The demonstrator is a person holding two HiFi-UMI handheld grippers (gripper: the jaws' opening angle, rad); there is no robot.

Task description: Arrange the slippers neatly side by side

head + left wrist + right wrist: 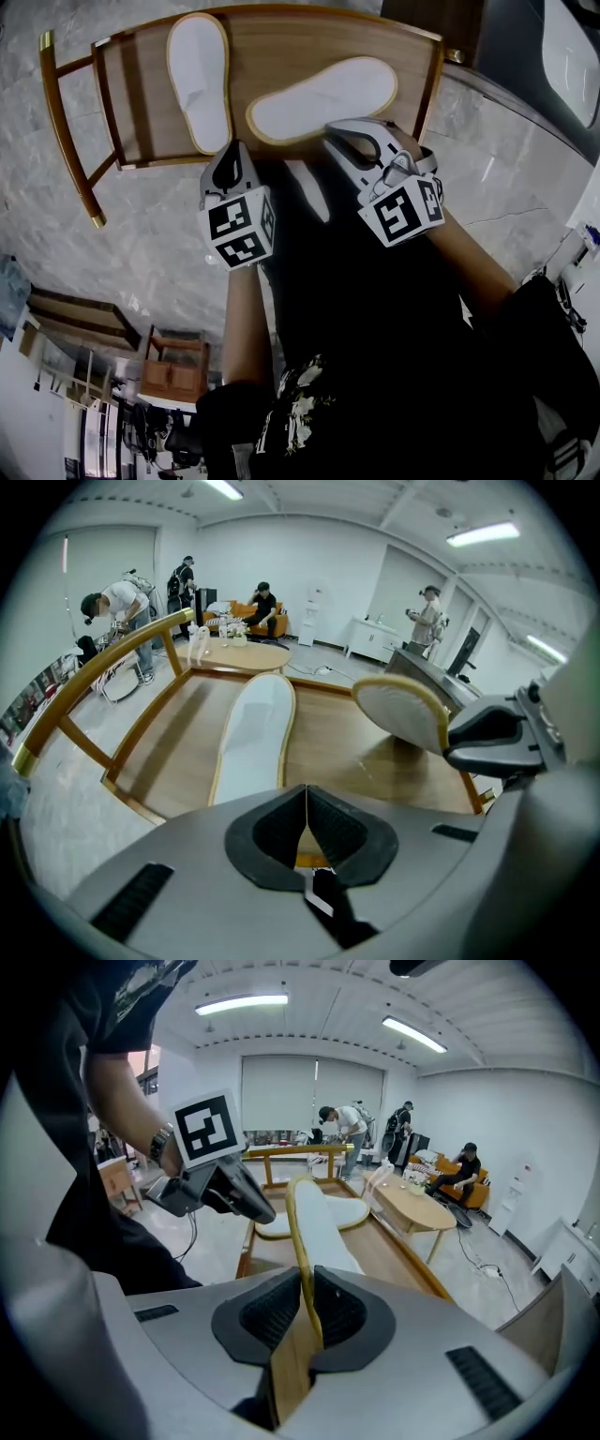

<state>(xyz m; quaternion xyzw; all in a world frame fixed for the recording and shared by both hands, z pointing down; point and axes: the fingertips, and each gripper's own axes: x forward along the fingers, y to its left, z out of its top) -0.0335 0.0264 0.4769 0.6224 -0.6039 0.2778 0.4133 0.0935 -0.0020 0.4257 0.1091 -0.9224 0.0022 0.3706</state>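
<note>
Two white slippers with yellow trim lie on a low wooden bench (272, 42). The left slipper (199, 80) (255, 728) lies flat and points away from me. My left gripper (232, 155) (306, 794) hovers just in front of its heel, shut with nothing between its jaws. The right slipper (323, 98) (403, 710) lies skewed toward the right and is tipped up on its edge. My right gripper (342, 131) (307, 1283) is shut on the trim at its heel (317, 1227); the sole rises straight up between the pads.
The bench has a curved rail with brass-tipped ends (56, 112) at its left and stands on grey marble floor (150, 244). A dark cabinet (441, 23) is at the top right. A round wooden table (244, 655) and several people are far behind.
</note>
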